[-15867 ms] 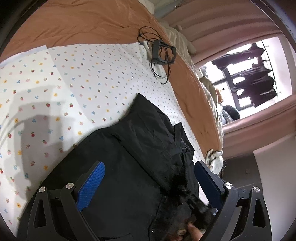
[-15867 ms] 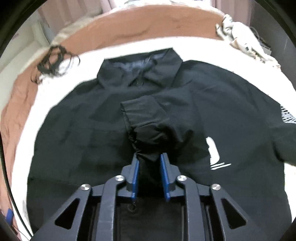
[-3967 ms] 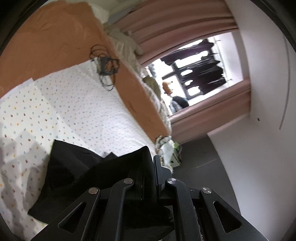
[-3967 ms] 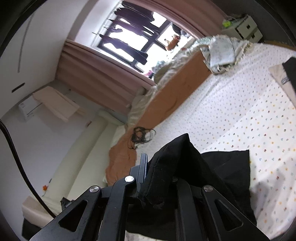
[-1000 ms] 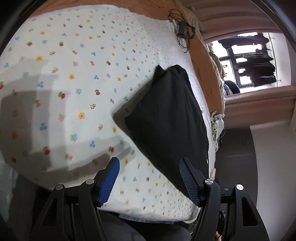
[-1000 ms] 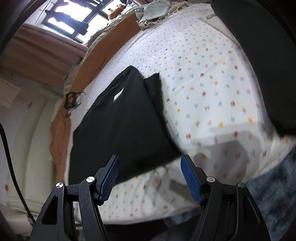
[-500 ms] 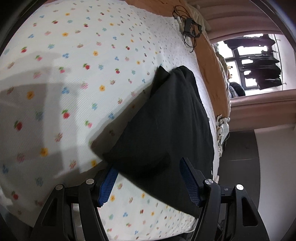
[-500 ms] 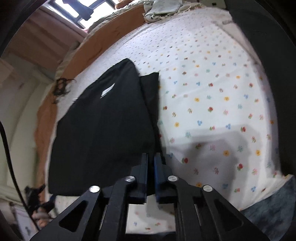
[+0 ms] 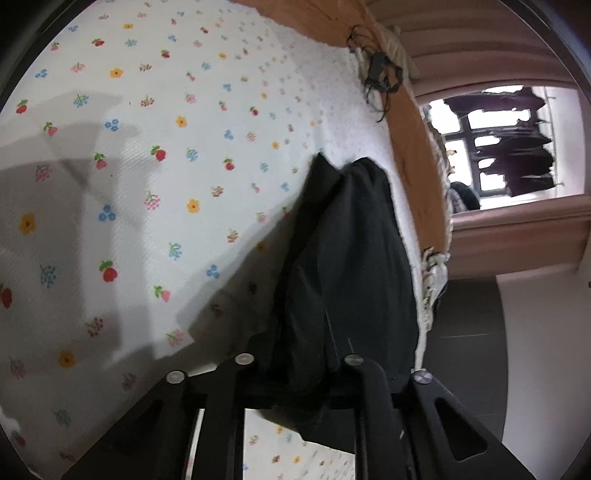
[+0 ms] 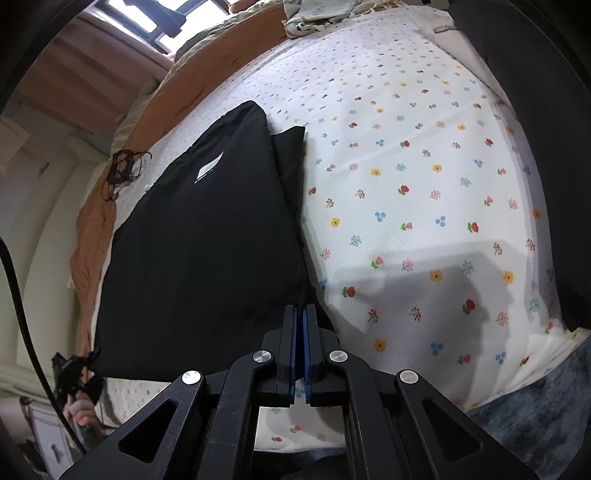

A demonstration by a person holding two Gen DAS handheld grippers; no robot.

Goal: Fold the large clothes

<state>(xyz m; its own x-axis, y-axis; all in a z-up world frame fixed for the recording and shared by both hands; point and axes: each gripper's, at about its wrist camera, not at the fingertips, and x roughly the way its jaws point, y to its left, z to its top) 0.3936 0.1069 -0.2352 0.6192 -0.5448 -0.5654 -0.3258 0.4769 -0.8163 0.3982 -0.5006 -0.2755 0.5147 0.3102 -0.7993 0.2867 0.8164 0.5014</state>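
A black garment [image 10: 207,236], folded into a long rectangle with a small white label, lies on the white flowered sheet [image 10: 424,192]. It also shows in the left wrist view [image 9: 347,251]. My left gripper [image 9: 295,354] is shut on the near left corner of the garment, which bunches between its fingers and lifts a little. My right gripper [image 10: 300,314] is shut on the near right corner, with only a thin edge of cloth between the blue pads.
An orange blanket [image 10: 92,221] lies along the far side of the bed, with a tangle of black cable [image 10: 122,171] on it. Crumpled pale cloth [image 10: 317,14] lies at the far end. A dark garment [image 10: 535,110] hangs at the right edge.
Both grippers went from open a second ago to shut on the garment's near corners. The right one closed first, the left one in the last half second.
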